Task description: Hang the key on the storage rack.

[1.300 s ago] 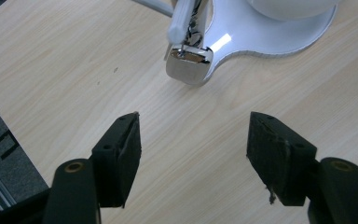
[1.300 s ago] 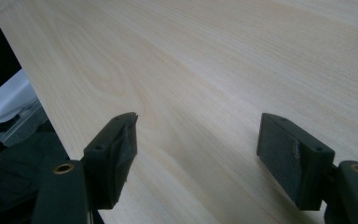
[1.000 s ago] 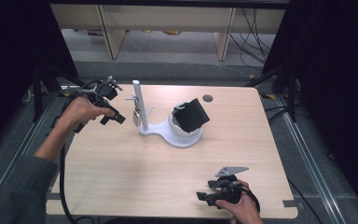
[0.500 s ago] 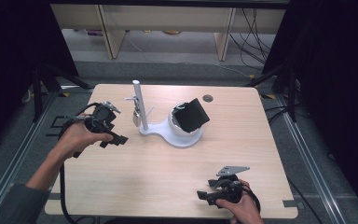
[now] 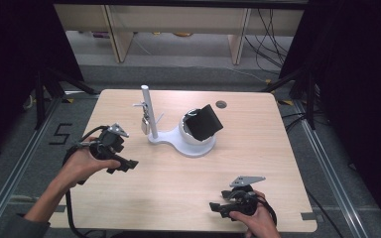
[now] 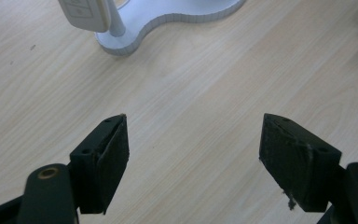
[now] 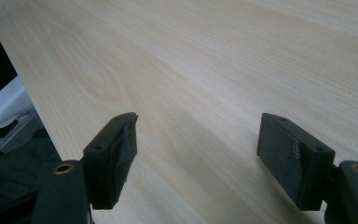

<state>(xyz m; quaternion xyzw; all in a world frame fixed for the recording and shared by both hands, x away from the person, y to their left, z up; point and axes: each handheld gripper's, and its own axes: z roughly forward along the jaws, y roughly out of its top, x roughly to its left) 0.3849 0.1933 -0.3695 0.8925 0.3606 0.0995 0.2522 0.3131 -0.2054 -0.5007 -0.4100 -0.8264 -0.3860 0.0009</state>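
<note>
A white stand (image 5: 178,141) sits at the middle back of the table, with an upright post (image 5: 146,106) and a dome that carries a black square block (image 5: 204,121). A small white tag (image 5: 144,125) hangs from the post; the left gripper view has it at the top left (image 6: 84,11), above the stand's base (image 6: 168,18). My left gripper (image 5: 124,166) (image 6: 193,126) hovers low over bare wood, left of and nearer than the stand. It is open; its jaws have just been opening, with nothing between them. My right gripper (image 5: 218,207) (image 7: 198,121) rests open near the front edge, empty.
The light wooden table (image 5: 258,158) has a round cable hole (image 5: 221,104) at the back. Shelving and cables stand beyond the far edge. Black frame legs and floor rails flank both sides. In the right gripper view the table's edge (image 7: 18,74) is at the left.
My left hand has moved away from the post, toward the near left of the table and lower. The right hand has kept still.
</note>
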